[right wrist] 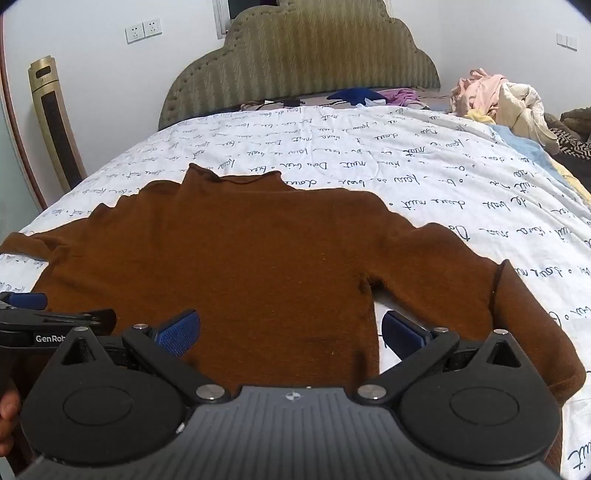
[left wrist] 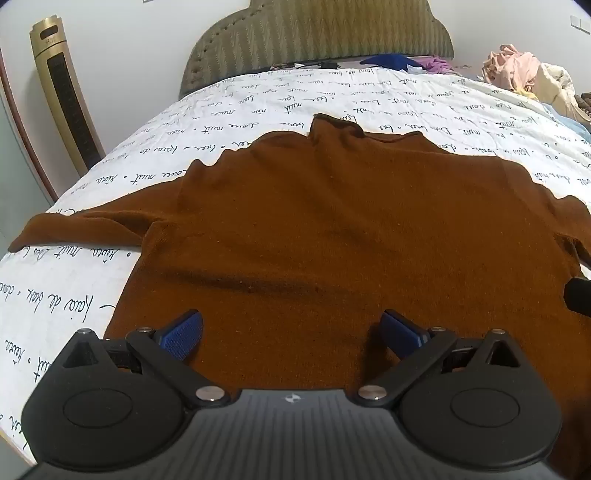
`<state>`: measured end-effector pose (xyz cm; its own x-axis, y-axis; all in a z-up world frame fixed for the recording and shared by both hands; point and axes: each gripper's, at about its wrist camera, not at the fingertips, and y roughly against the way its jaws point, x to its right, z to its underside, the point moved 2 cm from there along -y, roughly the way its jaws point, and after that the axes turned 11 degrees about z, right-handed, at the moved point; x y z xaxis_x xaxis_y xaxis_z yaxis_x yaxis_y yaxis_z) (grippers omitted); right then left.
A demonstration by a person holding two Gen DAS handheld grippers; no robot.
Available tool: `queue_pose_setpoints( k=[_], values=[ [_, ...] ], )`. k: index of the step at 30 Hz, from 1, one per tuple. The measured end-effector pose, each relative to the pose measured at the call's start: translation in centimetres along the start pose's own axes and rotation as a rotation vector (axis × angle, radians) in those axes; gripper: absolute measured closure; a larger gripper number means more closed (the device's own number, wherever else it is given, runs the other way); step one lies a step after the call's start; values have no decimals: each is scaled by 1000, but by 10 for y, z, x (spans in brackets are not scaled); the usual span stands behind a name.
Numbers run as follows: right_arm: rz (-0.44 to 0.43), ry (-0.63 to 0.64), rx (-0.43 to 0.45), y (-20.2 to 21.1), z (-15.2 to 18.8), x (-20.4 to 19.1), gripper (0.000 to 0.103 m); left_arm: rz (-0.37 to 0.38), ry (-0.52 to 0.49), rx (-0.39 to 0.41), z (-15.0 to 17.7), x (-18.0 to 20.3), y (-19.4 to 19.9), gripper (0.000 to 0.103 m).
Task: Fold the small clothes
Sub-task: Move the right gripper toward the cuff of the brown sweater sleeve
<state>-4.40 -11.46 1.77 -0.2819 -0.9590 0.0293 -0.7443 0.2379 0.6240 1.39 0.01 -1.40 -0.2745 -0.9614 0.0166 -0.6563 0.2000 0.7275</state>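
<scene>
Blue-padded fingers of my left gripper frame the foreground, jaws spread wide w/ nothing between them, hovering over the lower body of the brown sweater. Sweater lies flat, front or back up I cannot tell, on the white bedcover printed w/ black cursive script; its high collar points toward the padded headboard, one sleeve stretched out to the left. Right-wrist view: my right gripper is likewise wide apart and holds nothing, one pad over the sweater's side hem, the other over the strip of bedcover between body and right sleeve, which bends down toward the near edge. My left gripper shows at that view's left border, just beside the right one, above the same hem; a bit of my hand is visible below it. Background: gold tower fan at left by the wall, a heap of pale clothes at the bed's far right corner, blue and purple garments near the headboard, wall sockets above.
</scene>
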Motion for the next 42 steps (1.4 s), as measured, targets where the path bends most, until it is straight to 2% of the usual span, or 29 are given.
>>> queue_pose_setpoints(
  k=[11,18,26,35,42],
  values=[
    [-9,-13,-4,9,3,12,0,19,-17,19,-3,3,5,0],
    [0,-7,-7,1,3,6,0,47,-21,52,-3,5,7,0],
    [2,-10,0,3,3,7,0,24,-34,68,-2,7,7,0],
    [-8,-1,14,5,5,7,0,17,-33,49,-1,7,4,0],
    [-9,33,50,10,6,7,0,15,-46,48,0,12,3,0]
  ],
)
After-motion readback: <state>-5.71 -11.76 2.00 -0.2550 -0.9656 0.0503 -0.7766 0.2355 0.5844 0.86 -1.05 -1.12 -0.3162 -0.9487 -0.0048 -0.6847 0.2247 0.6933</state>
